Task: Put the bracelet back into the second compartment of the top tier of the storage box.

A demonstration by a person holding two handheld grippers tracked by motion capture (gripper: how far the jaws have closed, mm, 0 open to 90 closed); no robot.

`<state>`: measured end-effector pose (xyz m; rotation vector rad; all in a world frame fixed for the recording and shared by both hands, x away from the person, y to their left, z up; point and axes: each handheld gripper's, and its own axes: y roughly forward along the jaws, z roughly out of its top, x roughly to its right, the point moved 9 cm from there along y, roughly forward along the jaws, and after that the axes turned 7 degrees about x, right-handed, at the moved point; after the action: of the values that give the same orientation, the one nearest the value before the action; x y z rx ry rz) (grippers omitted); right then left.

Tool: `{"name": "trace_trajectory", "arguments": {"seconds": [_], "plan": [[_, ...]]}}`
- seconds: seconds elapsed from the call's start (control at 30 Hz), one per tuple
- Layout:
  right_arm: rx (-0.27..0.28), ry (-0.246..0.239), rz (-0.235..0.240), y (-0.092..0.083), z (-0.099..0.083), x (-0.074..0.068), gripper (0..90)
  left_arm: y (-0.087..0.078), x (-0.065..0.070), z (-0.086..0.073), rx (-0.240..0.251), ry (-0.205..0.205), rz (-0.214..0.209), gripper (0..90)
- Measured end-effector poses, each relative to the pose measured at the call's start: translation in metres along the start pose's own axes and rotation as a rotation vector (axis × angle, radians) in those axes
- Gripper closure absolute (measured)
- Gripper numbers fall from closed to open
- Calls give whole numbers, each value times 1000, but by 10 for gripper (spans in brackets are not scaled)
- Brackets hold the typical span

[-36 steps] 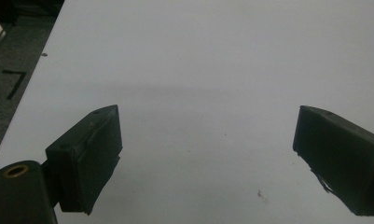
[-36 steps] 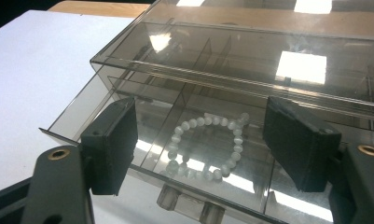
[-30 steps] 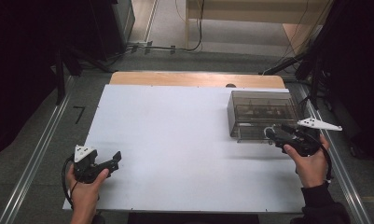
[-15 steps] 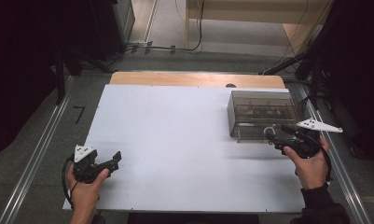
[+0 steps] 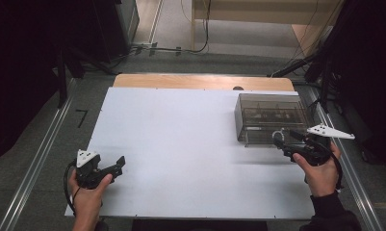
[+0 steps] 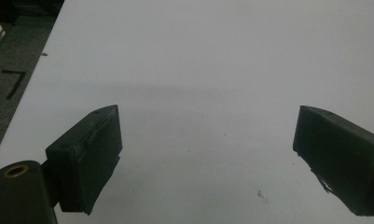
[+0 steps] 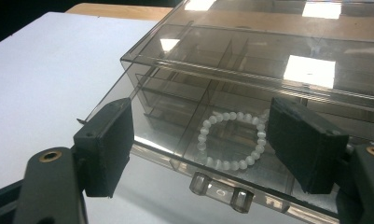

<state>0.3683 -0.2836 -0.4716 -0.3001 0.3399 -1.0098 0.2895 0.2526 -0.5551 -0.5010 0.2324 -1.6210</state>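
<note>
One white bead bracelet (image 7: 231, 139) lies in the front drawer of the clear box (image 5: 270, 118) at the table's (image 5: 181, 144) right side. We hold our right gripper (image 5: 283, 144) spread wide, empty, just before the drawer handle (image 7: 220, 190), ready to pull. Our left gripper (image 5: 114, 166) rests loose and empty, well apart.
</note>
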Motion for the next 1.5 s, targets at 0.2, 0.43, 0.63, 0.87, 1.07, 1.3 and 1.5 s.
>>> {"name": "trace_trajectory", "arguments": {"seconds": [0.2, 0.43, 0.63, 0.87, 1.07, 1.3, 1.5], "plan": [[0, 1, 1, -2, -1, -1, 216, 0, 0, 0, -1, 1, -3, 87], [2, 5, -2, -4, -3, 0, 216, 0, 0, 0, -1, 1, -5, 87], [1, 6, -1, -7, -5, -1, 216, -1, 0, 0, -1, 2, -5, 87], [4, 8, -2, -10, -7, -2, 216, -1, 0, 0, -1, 2, -5, 87], [3, 11, -6, -13, -10, -1, 216, -1, 0, 0, 0, 3, -5, 87], [3, 18, -14, -18, -15, 1, 215, -1, 1, 0, 0, 4, -7, 87], [2, 20, -23, -21, -20, 2, 214, -1, 1, 0, 0, 5, -9, 87]]}}
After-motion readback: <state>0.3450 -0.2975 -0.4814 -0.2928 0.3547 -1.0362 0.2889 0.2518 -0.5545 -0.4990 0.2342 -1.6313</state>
